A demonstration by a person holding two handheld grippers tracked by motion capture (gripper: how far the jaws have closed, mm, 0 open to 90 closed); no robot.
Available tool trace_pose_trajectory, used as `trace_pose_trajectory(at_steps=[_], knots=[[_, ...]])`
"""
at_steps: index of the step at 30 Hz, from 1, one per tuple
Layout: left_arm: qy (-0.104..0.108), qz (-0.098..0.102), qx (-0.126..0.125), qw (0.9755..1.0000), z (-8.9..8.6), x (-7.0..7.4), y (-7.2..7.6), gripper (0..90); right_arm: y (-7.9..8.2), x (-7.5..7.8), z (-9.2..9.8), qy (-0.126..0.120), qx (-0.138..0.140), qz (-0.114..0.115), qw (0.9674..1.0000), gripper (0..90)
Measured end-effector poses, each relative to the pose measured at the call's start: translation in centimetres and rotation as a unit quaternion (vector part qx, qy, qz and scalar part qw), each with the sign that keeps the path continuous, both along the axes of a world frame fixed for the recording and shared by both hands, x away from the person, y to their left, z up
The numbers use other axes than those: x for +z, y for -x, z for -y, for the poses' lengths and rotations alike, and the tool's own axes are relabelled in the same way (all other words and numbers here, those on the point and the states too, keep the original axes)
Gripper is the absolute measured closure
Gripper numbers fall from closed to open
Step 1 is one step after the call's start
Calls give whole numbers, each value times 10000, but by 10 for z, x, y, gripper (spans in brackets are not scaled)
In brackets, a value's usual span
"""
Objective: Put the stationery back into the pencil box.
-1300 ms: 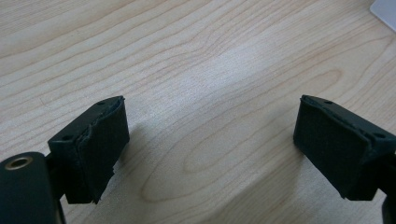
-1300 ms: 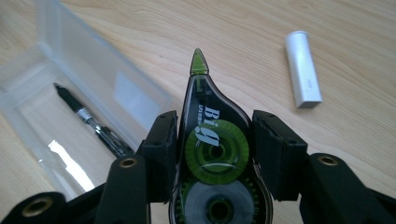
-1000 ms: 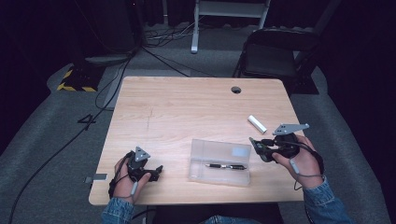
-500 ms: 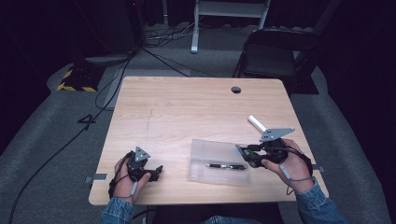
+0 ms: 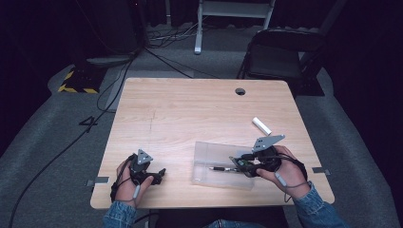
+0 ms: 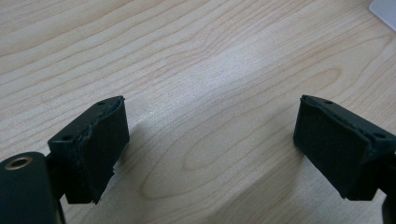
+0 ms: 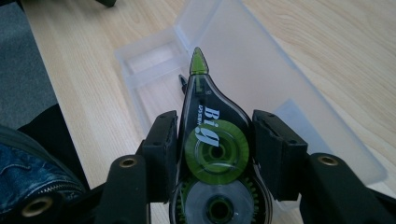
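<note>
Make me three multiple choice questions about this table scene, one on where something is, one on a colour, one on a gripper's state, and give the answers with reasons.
1. Where is the white cylinder lying?
A. inside the clear plastic case
B. on the bare table beyond the right gripper
C. between the left gripper's jaws

2. What colour are the reels inside the correction tape dispenser?
A. red
B. blue
C. green

3. What is the left gripper doing?
A. open, with nothing between its jaws
B. shut on a pen
C. shut on the case lid

Answers: 1 B, it rests on the wood, apart from the clear plastic case. 2 C, the wheel and tip show green. 3 A, wood grain shows between the spread jaws.
</note>
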State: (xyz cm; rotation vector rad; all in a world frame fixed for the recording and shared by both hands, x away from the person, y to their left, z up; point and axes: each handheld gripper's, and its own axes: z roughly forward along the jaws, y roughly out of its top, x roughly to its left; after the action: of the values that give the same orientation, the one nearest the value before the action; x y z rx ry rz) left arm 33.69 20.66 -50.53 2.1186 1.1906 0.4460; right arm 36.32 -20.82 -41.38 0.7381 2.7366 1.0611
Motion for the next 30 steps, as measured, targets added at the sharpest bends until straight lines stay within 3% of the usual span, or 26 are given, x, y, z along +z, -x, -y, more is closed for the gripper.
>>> trace_pose_trajectory(at_steps=[14, 30], knots=[[1, -2, 1, 10000, 0, 0, 0, 108, -2, -22, -13, 318, 449, -107, 9984, 527], [-7, 0, -15, 10000, 0, 0, 0, 108, -5, -39, -16, 777, 722, -114, 9943, 527]])
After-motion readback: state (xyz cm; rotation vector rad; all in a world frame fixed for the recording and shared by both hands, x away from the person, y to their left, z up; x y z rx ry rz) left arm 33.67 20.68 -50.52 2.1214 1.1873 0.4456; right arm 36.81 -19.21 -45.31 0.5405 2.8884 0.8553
